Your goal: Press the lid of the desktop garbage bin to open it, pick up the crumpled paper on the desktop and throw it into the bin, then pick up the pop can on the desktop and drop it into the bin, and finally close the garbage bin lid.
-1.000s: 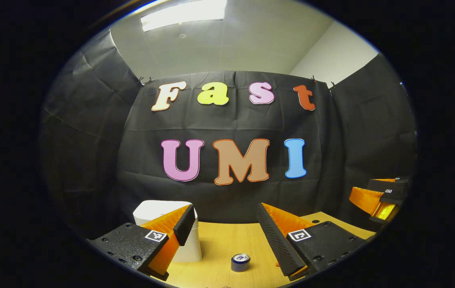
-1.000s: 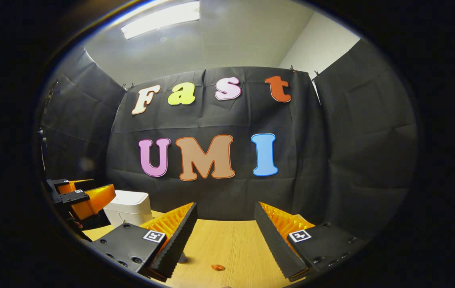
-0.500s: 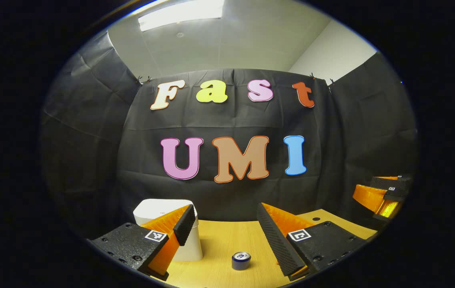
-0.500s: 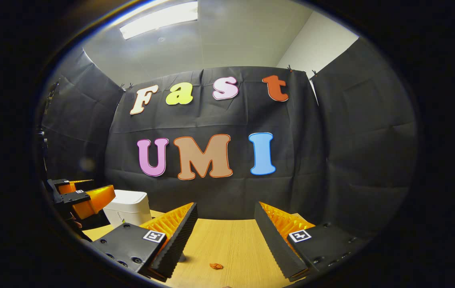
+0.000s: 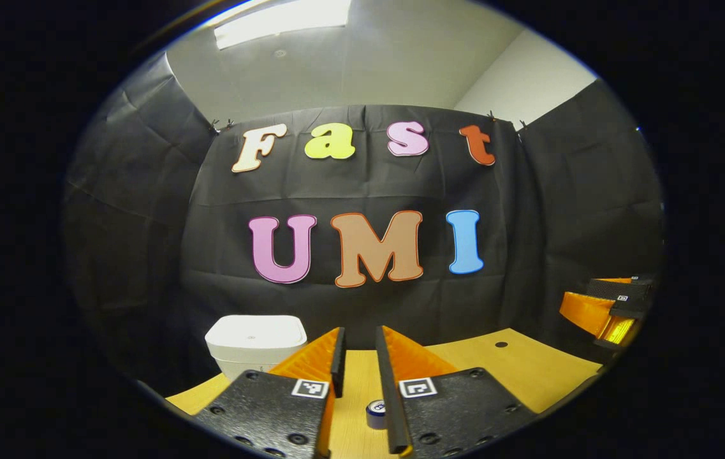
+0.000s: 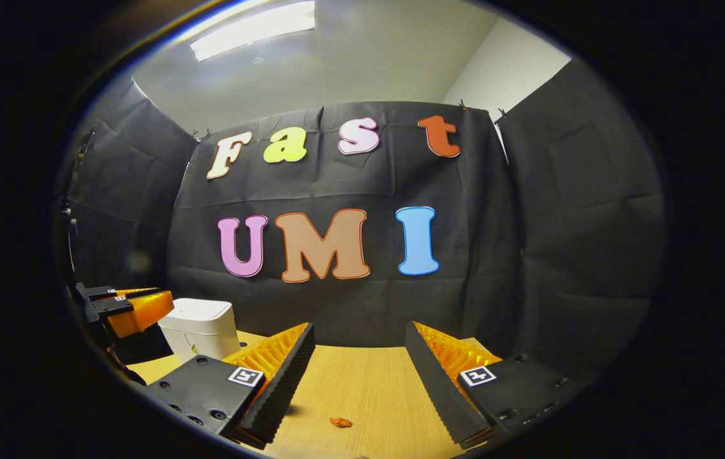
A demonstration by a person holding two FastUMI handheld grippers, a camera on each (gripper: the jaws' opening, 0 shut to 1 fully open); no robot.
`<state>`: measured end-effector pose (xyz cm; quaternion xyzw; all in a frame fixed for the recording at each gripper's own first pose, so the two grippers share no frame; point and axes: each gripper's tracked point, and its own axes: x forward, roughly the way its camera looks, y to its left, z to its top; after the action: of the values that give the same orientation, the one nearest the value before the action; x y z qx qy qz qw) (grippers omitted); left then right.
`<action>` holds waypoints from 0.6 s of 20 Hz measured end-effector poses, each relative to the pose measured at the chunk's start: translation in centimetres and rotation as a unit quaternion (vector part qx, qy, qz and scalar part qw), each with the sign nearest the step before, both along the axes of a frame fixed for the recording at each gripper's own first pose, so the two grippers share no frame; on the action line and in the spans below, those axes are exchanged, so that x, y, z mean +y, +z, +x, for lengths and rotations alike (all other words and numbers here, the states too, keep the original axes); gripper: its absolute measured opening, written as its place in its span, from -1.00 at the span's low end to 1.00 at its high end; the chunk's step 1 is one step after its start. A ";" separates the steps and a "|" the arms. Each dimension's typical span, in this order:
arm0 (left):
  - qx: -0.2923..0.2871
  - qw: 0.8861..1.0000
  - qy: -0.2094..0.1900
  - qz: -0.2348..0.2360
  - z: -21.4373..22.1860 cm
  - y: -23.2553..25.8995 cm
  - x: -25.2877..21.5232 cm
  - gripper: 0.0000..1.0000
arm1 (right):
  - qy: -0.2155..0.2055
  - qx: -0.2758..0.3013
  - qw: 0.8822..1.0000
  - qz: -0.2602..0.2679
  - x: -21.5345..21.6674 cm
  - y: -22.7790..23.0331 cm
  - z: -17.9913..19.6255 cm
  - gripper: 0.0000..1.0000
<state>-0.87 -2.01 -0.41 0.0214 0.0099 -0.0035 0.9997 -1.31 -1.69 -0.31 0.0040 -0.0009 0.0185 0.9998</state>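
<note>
My left tongs [image 5: 359, 357] are nearly pinched together with just a thin gap and nothing between them; my right tongs [image 6: 360, 357] are spread wide and empty. The bin [image 5: 255, 343] sits at the far left of the table [image 5: 515, 363], lid down, so job one is pressing that lid; it looks like light plastic, so I'd push straight down on top or it may skid. The pop can [image 5: 375, 413] stands upright near me, ahead of the left tongs; thin metal, slick, so grip the sides gently. The crumpled paper [image 6: 340, 422], I think that's the little orange scrap, lies ahead of the right tongs; weightless and squishy, pinch anywhere.
</note>
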 end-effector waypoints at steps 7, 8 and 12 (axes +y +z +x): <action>0.047 0.999 -0.007 -0.026 1.1 -2.4 -0.3 -1.00 | 0.026 -0.005 1.000 -0.004 -0.8 0.1 0.9 0.92; 0.050 0.998 -0.009 -0.024 1.4 -2.4 0.1 -1.00 | 0.033 -0.005 0.999 -0.005 -0.9 0.2 0.9 0.92; 0.063 0.998 0.020 -0.011 3.8 -1.6 4.6 -1.00 | 0.043 -0.006 0.999 0.002 -1.6 0.2 0.5 0.93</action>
<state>2.93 2.58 -1.97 0.0103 0.0736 0.0154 0.9971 -0.79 -3.31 -0.12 0.0059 -0.0064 0.0614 0.9981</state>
